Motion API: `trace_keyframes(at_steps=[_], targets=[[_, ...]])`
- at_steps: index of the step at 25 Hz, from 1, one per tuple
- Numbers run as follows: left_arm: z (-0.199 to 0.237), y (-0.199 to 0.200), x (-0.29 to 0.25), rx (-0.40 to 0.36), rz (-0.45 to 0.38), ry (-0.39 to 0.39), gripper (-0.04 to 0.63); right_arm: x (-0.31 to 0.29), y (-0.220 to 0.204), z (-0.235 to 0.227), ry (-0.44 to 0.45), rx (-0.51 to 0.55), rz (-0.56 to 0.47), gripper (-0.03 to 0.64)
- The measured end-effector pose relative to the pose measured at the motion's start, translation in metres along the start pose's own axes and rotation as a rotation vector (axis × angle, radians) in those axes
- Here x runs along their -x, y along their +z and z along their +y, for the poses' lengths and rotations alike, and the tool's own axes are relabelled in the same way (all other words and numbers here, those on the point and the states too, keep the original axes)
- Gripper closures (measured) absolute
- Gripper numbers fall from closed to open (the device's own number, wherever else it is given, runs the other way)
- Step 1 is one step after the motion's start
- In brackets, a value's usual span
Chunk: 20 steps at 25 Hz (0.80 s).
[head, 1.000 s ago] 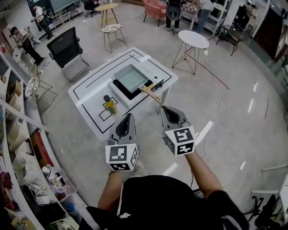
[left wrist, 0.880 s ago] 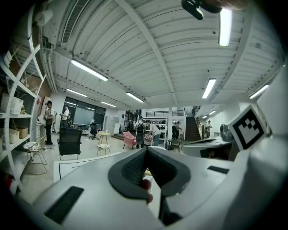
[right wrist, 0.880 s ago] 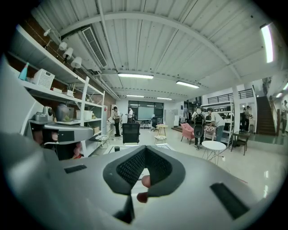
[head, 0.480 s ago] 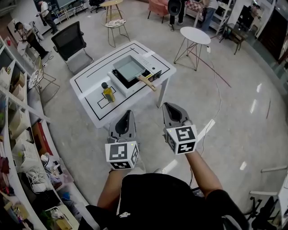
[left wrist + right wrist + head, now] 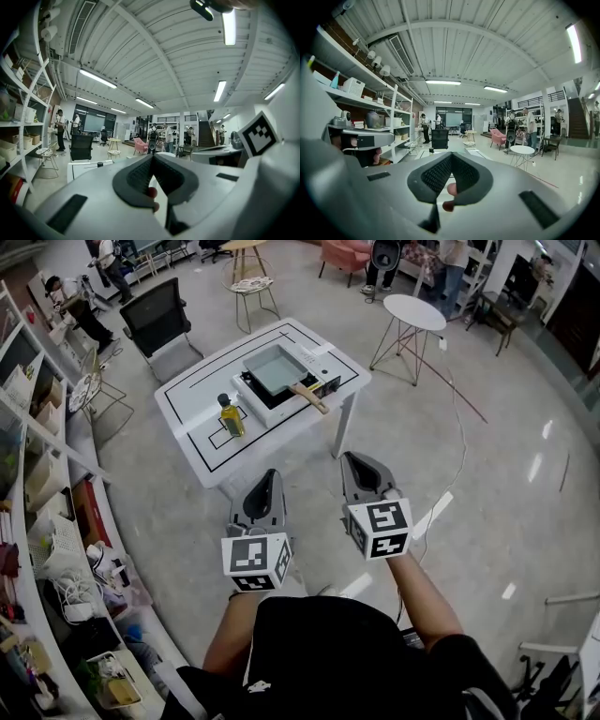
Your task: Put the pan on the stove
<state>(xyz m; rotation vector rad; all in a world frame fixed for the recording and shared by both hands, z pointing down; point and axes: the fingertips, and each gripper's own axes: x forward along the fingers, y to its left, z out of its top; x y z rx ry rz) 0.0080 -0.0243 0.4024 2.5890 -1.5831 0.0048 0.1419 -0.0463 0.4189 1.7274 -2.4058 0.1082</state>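
Note:
A rectangular grey pan point(image 5: 275, 369) with a wooden handle point(image 5: 309, 397) sits on the black stove point(image 5: 324, 387), on the white table point(image 5: 187, 413) some way ahead of me. Both grippers hang in the air well short of the table, over the floor. My left gripper point(image 5: 266, 482) is shut and holds nothing. My right gripper point(image 5: 360, 468) is also shut and empty. In the left gripper view the left gripper point(image 5: 151, 158) has its pads together, with the table point(image 5: 83, 168) low in the distance. The right gripper view shows the right gripper point(image 5: 451, 158) with its tips touching.
An oil bottle point(image 5: 230, 415) stands on the table's left part. A black office chair point(image 5: 157, 320) is behind the table, a round white side table point(image 5: 413, 312) to its right. Shelving point(image 5: 37, 474) runs along the left. A cable point(image 5: 457, 418) lies on the floor. People stand at the back.
The table, stove and pan have slid up and away in the head view, so I stand farther from them. Both grippers keep the same shut pose.

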Motion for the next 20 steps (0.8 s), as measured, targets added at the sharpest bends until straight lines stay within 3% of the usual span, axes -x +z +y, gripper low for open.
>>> trace_keyframes(at_steps=[20], targets=[[-0.012, 0.003, 0.018, -0.005, -0.015, 0.008, 0.594, 0.016, -0.002, 0.01, 0.036, 0.029, 0.002, 0.615]])
